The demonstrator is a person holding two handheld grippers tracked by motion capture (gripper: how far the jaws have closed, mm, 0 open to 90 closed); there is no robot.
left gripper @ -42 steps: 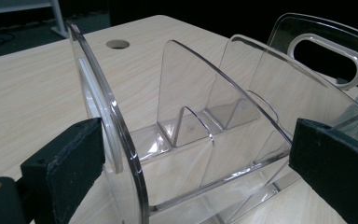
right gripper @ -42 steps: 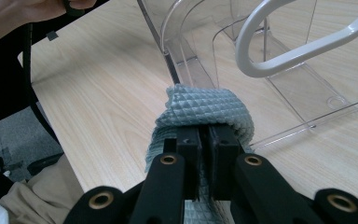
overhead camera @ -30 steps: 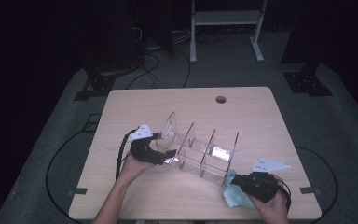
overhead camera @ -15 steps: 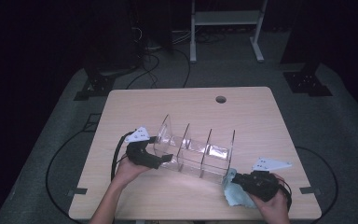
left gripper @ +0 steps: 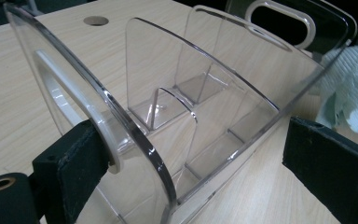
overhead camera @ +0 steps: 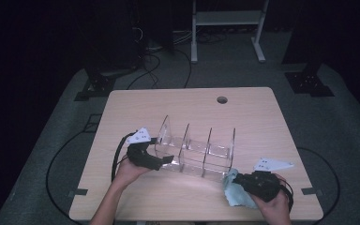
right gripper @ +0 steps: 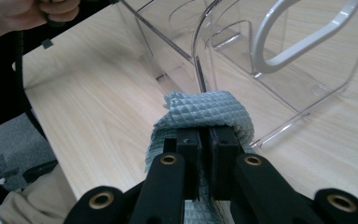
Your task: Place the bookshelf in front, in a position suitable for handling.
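On the pale wooden bench (overhead camera: 136,101), a clear plastic organiser (overhead camera: 197,151) with upright dividers is standing near the front edge, roughly at the middle, with a round cable hole (overhead camera: 222,100) lying well behind it toward the far edge; at its right front corner a light blue-green cloth (overhead camera: 236,193) is lying on the wood, touching the organiser's corner; the left gripper (overhead camera: 165,159) is sitting at the organiser's left end, its fingers (left gripper: 72,165) spread wide and straddling the curved end wall with the cut-out handle, one pad lying against that wall and the other standing apart from the long side wall, so nothing is being clamped; the right gripper (overhead camera: 240,179) is resting at the front right of the bench, its fingers (right gripper: 189,158) clenched on a fold of the cloth, which is bunching up just ahead of them beside the organiser's end wall.
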